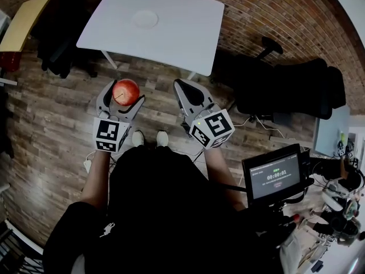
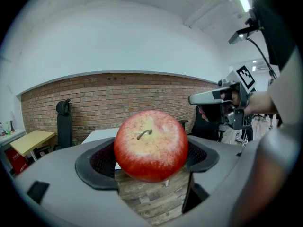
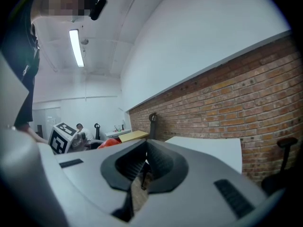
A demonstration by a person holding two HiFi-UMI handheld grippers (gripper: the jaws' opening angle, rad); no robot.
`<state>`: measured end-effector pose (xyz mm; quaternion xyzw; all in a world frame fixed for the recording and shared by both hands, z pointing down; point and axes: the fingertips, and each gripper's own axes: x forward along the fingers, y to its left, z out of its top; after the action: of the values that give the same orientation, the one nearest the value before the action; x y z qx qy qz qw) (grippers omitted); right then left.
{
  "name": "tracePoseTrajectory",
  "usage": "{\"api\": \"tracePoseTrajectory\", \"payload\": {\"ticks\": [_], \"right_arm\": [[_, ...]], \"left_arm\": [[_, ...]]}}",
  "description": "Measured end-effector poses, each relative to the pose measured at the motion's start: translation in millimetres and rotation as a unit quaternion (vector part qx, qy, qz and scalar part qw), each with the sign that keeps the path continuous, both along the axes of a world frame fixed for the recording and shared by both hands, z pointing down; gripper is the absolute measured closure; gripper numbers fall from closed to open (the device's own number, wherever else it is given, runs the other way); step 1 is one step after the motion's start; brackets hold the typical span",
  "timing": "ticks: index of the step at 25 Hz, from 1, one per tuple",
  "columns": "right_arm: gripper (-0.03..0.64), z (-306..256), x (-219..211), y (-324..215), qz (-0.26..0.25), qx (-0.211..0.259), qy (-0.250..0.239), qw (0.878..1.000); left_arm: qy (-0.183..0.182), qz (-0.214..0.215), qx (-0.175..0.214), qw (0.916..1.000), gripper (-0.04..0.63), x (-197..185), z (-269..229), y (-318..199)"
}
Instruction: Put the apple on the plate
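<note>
One apple (image 2: pixel 150 144): red, clamped in left gripper (image 1: pixel 122 97).
Right gripper (image 1: pixel 181 88): jaws together, empty.
Plate (image 1: pixel 145 19): 12 o'clock, on white table (image 1: pixel 188 36).

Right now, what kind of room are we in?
Likely an office or workshop room: a brick wall, a white table with a plate on it, and black office chairs on a wood floor.

- Left gripper (image 1: pixel 121 91) and right gripper (image 1: pixel 178 84): grey shells, black ribbed pads on the fingers (image 2: pixel 102 161).
- White cubes (image 1: pixel 110 135) with black square markers.
- Black short-sleeved top (image 1: pixel 159 210), white shoes (image 1: pixel 138 138).
</note>
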<state>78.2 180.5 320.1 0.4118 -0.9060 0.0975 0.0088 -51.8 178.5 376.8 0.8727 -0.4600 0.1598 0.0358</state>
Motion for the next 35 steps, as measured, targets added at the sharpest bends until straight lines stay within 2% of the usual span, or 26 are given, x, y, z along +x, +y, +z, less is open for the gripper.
{"api": "tracePoseTrajectory", "payload": {"ticks": [6, 35], "right_arm": [[0.612, 4, 15, 3, -0.012, 0.002, 0.002, 1.000], [0.613, 10, 20, 8, -0.024, 0.006, 0.001, 1.000]], "left_arm": [[-0.001, -0.007, 0.002, 1.0000, 0.175, 15, 0, 6], [0.000, -0.025, 0.013, 0.9996, 0.175, 17, 1, 18]]}}
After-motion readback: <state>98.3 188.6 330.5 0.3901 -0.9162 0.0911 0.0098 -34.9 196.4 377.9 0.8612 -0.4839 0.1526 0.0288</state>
